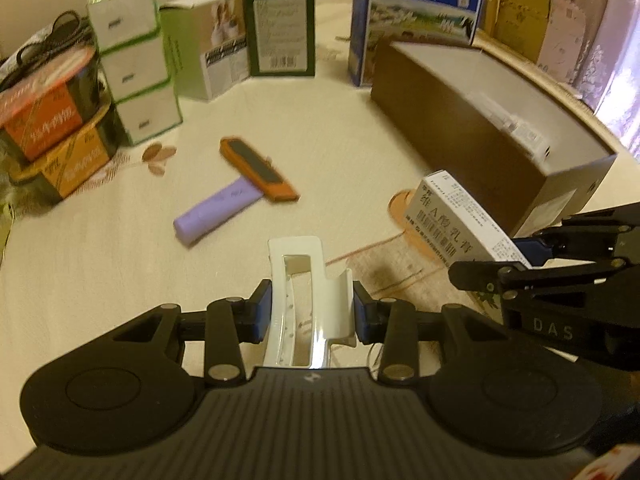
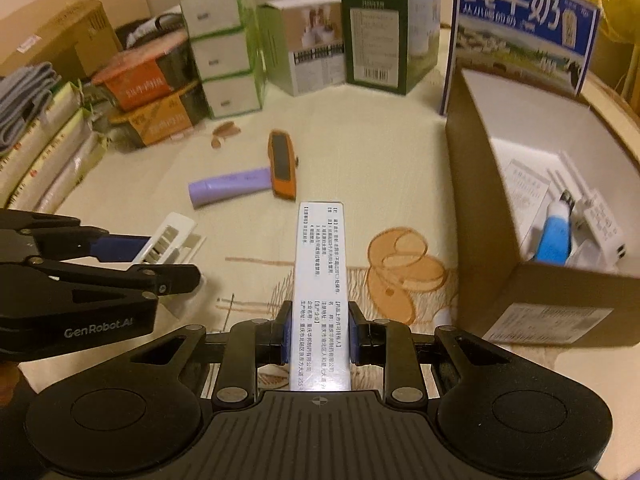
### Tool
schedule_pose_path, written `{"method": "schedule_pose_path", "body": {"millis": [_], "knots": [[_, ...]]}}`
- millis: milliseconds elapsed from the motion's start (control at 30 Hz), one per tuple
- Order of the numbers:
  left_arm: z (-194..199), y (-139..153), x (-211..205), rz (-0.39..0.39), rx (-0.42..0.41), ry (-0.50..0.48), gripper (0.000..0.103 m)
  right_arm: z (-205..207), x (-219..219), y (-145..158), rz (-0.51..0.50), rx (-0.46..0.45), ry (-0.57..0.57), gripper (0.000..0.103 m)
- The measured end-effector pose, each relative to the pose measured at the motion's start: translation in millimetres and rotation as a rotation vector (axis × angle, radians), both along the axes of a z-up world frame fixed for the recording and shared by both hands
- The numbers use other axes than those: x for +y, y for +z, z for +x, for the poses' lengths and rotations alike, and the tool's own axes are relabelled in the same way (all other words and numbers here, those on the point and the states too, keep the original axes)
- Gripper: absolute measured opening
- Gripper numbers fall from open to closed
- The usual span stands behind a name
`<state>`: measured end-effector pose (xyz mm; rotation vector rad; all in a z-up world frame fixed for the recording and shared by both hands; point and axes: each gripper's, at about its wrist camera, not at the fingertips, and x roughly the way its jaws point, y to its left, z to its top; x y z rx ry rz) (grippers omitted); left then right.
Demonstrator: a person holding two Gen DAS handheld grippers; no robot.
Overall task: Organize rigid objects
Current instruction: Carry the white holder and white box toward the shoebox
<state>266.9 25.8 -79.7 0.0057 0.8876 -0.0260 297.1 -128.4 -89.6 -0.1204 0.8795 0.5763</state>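
My left gripper [image 1: 310, 314] is shut on a white plastic hair clip [image 1: 306, 280], held above the cream tablecloth; the same clip [image 2: 170, 240] shows at the left of the right wrist view. My right gripper [image 2: 318, 330] is shut on a long white medicine carton [image 2: 320, 272] with printed text, seen also as the carton [image 1: 460, 220] beside the left gripper. On the cloth ahead lie a purple tube [image 1: 216, 216] and an orange and black flat device [image 1: 258, 168], touching each other. An open brown cardboard box [image 2: 476, 208] stands to the right.
Inside the box lie a blue tube [image 2: 554, 232] and white items. At the back stand a blue milk carton [image 2: 520, 28], a green box [image 2: 372, 44], a white printed box [image 2: 308, 52], stacked white boxes [image 2: 224, 52] and orange food tubs [image 2: 148, 100].
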Motion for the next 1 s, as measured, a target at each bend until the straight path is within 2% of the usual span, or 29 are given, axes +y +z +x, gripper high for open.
{"method": "schedule_pose_path", "body": {"millis": [300,633,1000], "knots": [[18,40,-24,-0.001,-0.086,-0.054,0.035,12,-34,41,0.050,-0.070,-0.032,0.023],[62,74,-74,-0.022,-0.150,-0.162,0.035,55,-102,73,0.114,-0.071,-0.124,0.023],[134,85,-140,-0.050,-0.158,-0.277,0.035,113,-157,83,0.123,-0.081,-0.205,0.023]]}}
